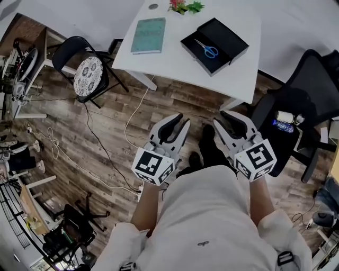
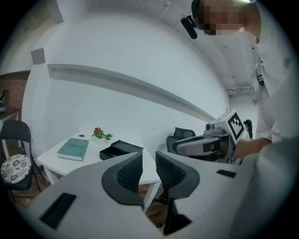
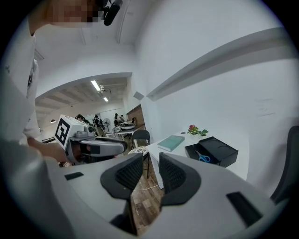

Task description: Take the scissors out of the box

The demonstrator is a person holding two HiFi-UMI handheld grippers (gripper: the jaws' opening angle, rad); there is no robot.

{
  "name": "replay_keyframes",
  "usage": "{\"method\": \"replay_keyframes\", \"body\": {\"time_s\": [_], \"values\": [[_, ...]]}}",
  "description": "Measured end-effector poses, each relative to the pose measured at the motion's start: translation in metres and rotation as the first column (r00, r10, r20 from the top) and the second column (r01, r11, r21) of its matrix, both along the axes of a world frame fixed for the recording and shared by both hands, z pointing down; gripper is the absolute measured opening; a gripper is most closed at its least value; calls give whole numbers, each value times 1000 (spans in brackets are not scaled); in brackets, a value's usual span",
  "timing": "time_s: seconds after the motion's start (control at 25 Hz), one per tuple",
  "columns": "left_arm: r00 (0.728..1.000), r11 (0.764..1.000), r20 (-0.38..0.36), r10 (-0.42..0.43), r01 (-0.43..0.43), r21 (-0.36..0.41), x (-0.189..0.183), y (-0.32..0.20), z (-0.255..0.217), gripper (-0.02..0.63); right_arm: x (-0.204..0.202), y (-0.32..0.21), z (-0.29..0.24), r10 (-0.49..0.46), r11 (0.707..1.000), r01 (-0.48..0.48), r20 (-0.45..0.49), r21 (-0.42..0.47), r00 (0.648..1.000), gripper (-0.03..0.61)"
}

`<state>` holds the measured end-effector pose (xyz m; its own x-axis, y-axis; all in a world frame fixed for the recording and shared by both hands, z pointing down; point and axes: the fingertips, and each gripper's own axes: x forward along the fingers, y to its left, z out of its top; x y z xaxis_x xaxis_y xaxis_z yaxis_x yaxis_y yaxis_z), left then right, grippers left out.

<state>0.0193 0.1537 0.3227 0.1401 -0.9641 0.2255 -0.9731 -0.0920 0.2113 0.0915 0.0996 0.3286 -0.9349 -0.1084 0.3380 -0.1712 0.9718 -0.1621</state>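
Note:
Blue-handled scissors [image 1: 206,49] lie inside an open black box [image 1: 214,45] on the white table [image 1: 175,58]; the same scissors [image 3: 202,157] show in the box [image 3: 211,151] in the right gripper view. The box [image 2: 120,149] is also in the left gripper view. Both grippers hang over the wooden floor, well short of the table. My left gripper [image 1: 175,123] is open, nothing between its jaws. My right gripper [image 1: 233,118] is open and empty too.
A teal book [image 1: 148,35] and a small flower sprig [image 1: 185,6] lie on the table. A black folding chair with a patterned cushion [image 1: 88,75] stands left of it, a black office chair [image 1: 296,116] right. Cables [image 1: 95,143] trail across the floor.

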Motion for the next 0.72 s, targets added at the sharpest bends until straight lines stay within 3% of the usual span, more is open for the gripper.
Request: {"method": "replay_keyframes", "body": {"time_s": [0.28,0.72], "values": [[1000,1000,18,-18,19,-2,-22,-62,-9,94,-24,-67,-14,-4,1000,3,24,24,1000,112],[1000,999,22,-14,15,-38,-20,-137,4,94,-32,-143,1,-5,1000,5,16,-9,1000,109]]}}
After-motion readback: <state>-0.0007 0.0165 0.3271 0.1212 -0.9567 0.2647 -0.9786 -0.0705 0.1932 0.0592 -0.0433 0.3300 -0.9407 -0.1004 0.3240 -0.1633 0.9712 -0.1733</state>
